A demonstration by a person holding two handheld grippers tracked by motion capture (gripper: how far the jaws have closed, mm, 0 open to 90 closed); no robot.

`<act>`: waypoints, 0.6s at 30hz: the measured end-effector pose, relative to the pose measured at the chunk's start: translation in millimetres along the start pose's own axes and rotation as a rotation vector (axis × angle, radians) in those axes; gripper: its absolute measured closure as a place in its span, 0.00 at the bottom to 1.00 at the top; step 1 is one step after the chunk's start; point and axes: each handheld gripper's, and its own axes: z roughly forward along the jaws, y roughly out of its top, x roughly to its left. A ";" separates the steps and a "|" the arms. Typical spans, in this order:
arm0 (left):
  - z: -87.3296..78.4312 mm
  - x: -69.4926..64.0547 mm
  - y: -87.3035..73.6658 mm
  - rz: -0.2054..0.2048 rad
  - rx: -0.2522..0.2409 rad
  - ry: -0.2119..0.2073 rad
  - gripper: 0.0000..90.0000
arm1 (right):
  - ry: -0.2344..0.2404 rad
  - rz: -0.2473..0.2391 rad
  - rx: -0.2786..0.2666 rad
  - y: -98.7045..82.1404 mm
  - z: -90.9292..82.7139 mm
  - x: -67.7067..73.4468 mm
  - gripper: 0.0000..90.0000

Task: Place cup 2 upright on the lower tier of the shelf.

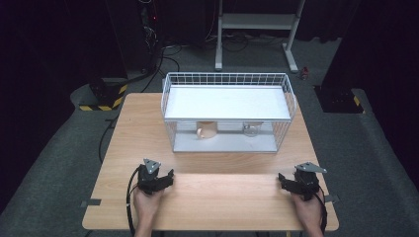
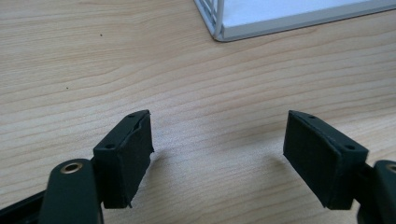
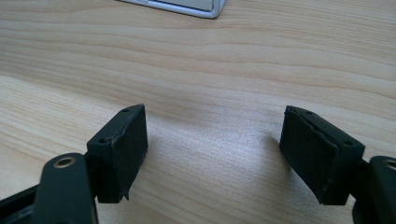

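Nearest to the camera in the high view, two forearms come in from the bottom edge. The left hand holds the left gripper low over the front part of the wooden table, and the right hand holds the right gripper near the front right corner. The two grippers are well apart from each other, one on each side of the table.

In the left gripper view the jaws stand apart and between them there is only bare wood. The right gripper view gives the same: the jaws are apart and nothing is between them. Neither gripper touches any object.

Farther away, behind the middle of the table, stands a white wire rack with a flat white shelf on top and a lower floor under it. One bottom corner of the rack is seen at the top of the left gripper view, and another corner is seen at the top edge of the right gripper view.

Under the shelf, on the lower floor, there is a tan cup on the left side and a clear glass cup on the right side. They are apart from each other, and both are well apart from the grippers. The shelf hides their upper parts.

Behind the table the floor is dark grey, with black cables and the feet of a metal stand.
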 end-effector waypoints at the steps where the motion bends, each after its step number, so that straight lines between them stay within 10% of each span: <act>1: 0.4 0.2 -0.1 0.008 0.005 0.002 0.27 | 0.000 0.000 0.000 0.0 0.0 0.0 0.26; 18: 3.3 2.4 0.0 -0.013 0.038 -0.010 0.25 | 0.000 0.000 0.000 -0.1 0.0 0.0 0.26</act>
